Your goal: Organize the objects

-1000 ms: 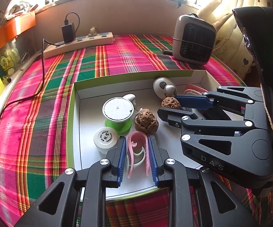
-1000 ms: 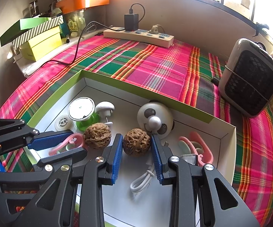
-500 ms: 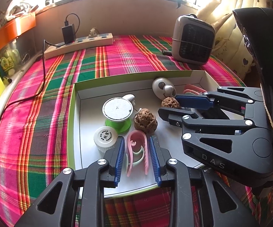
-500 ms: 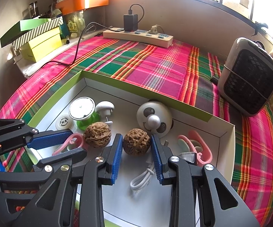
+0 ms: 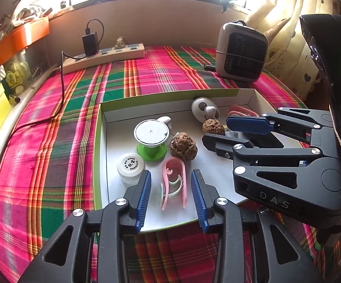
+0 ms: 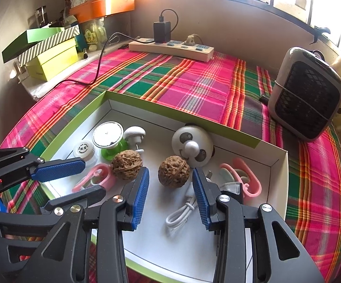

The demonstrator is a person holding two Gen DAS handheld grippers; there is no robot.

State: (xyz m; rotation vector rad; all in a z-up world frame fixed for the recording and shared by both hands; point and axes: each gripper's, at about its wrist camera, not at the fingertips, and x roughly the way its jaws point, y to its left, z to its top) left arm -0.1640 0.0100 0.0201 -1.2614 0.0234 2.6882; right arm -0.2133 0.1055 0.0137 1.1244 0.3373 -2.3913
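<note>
A shallow white box with a green rim (image 5: 97,146) (image 6: 132,99) lies on the plaid cloth. It holds a pink clip (image 5: 174,184) (image 6: 94,176), two walnuts (image 5: 184,145) (image 6: 174,175), a green-based spool (image 5: 151,136), a small white jar (image 5: 130,167), a panda-face toy (image 6: 191,145), a white cable (image 6: 182,212) and another pink clip (image 6: 243,179). My left gripper (image 5: 171,199) is open, its jaws either side of the pink clip without touching it. My right gripper (image 6: 170,195) is open around the right walnut, apart from it.
A grey fan heater (image 5: 241,52) (image 6: 307,99) stands at the back right. A power strip with a charger (image 5: 104,56) (image 6: 170,46) lies along the back wall. Yellow and green boxes (image 6: 50,56) are stacked at the left. A curtain (image 5: 300,11) hangs at the right.
Both grippers have opened wider. The left one let go of the pink clip, which lies in the box. The right one released the walnut.
</note>
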